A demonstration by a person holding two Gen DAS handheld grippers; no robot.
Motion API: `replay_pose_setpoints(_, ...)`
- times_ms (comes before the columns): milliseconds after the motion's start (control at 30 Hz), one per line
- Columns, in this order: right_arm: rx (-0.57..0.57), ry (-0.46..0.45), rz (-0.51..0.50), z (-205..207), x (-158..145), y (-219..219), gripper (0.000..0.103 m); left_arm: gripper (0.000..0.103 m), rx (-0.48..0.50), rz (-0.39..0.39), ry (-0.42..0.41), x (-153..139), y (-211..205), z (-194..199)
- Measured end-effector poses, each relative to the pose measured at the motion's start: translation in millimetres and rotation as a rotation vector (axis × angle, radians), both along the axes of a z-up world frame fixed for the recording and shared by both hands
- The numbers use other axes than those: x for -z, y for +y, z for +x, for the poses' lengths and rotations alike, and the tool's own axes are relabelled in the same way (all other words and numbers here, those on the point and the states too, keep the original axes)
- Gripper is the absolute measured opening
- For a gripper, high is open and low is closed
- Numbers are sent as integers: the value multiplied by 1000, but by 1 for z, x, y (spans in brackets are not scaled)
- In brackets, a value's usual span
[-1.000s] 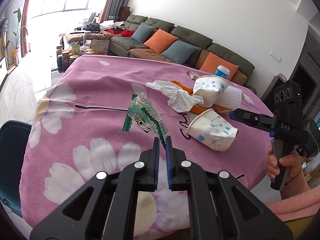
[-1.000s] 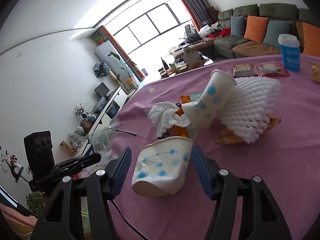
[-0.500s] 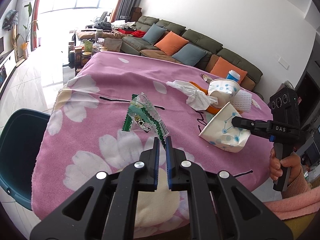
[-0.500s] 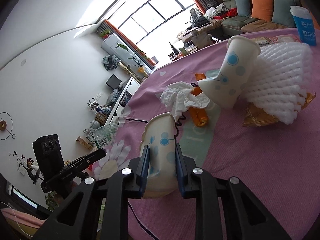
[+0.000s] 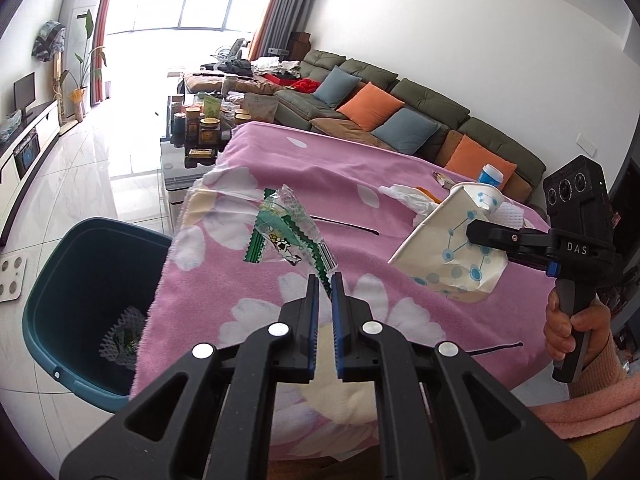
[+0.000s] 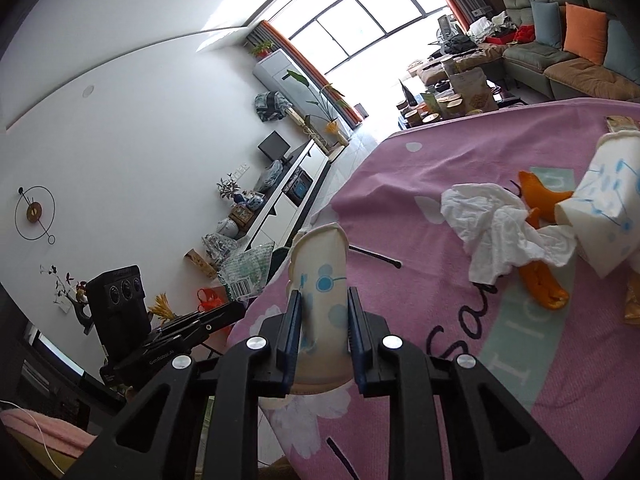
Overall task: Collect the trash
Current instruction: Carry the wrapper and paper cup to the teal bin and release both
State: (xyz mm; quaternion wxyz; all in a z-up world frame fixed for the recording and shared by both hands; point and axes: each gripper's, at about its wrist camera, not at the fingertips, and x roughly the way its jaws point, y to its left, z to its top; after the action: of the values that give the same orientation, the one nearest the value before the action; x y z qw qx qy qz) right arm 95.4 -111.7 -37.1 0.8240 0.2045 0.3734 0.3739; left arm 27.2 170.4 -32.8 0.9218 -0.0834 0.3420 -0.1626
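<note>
While wrapper [image 5: 286, 236] is pinched by closed left gripper [image 5: 325, 280], crushed cup [image 5: 448, 252] is clamped in right gripper [image 6: 323, 300], lifted off cloth; bin [image 5: 44, 280] sits down-left of left gripper, nearer that hand.

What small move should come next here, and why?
Probably carry the left gripper, shut on the clear green-printed plastic wrapper, leftward over the teal plastic bin and release: both grippers already hold trash, and the wrapper hangs nearer the bin than the crushed blue-dotted paper cup.
</note>
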Motion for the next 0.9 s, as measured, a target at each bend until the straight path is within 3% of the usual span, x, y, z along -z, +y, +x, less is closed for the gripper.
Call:
replay_pose_setpoints(533,-220,16,24,47,-7,117,20,7,-262,57,26,6,106,-13)
replay_pose_setpoints(900,-267,38,-22,73,-2,187,20,7,-324,54,116,41,149,13)
